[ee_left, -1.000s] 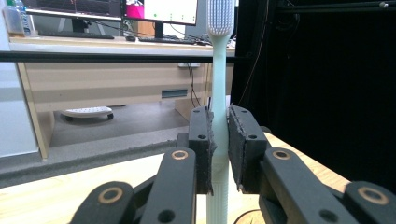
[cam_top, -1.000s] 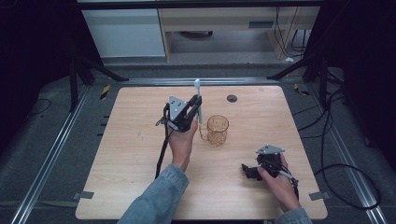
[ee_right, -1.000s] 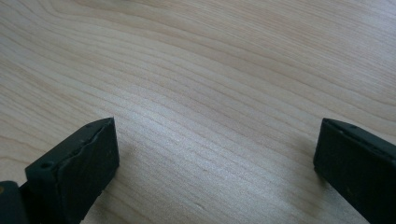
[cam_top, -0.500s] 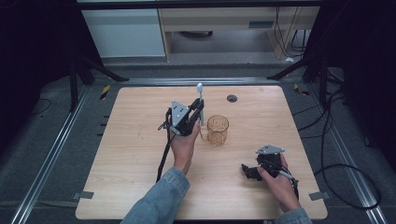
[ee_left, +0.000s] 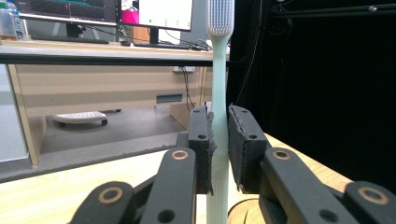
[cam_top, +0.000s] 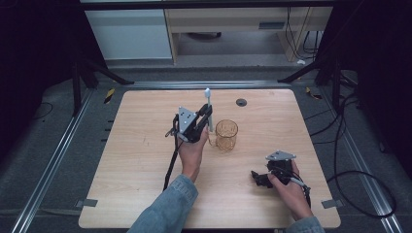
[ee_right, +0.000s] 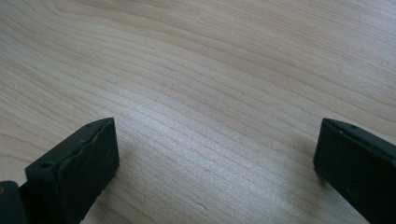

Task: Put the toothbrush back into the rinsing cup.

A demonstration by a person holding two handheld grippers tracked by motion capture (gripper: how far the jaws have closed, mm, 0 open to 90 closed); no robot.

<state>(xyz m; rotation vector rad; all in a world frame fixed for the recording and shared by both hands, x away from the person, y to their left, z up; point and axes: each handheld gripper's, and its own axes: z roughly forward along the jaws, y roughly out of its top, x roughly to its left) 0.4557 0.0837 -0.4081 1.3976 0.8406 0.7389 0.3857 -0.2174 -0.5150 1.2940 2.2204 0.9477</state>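
Left gripper (cam_top: 206, 112) pinches an upright pale-green plastic toothbrush (ee_left: 218, 112), bristle head up, just beside the amber ribbed glass cup (cam_top: 226, 134) on the wooden table (cam_top: 126, 160). Pickup looks done; placing it in the cup remains. Right gripper (cam_top: 257, 177) rests spread and empty.

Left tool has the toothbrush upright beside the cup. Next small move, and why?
Probably shift the left tool sideways over the amber glass cup, then lower. The toothbrush is clamped upright, head up, beside the cup rather than above its mouth.
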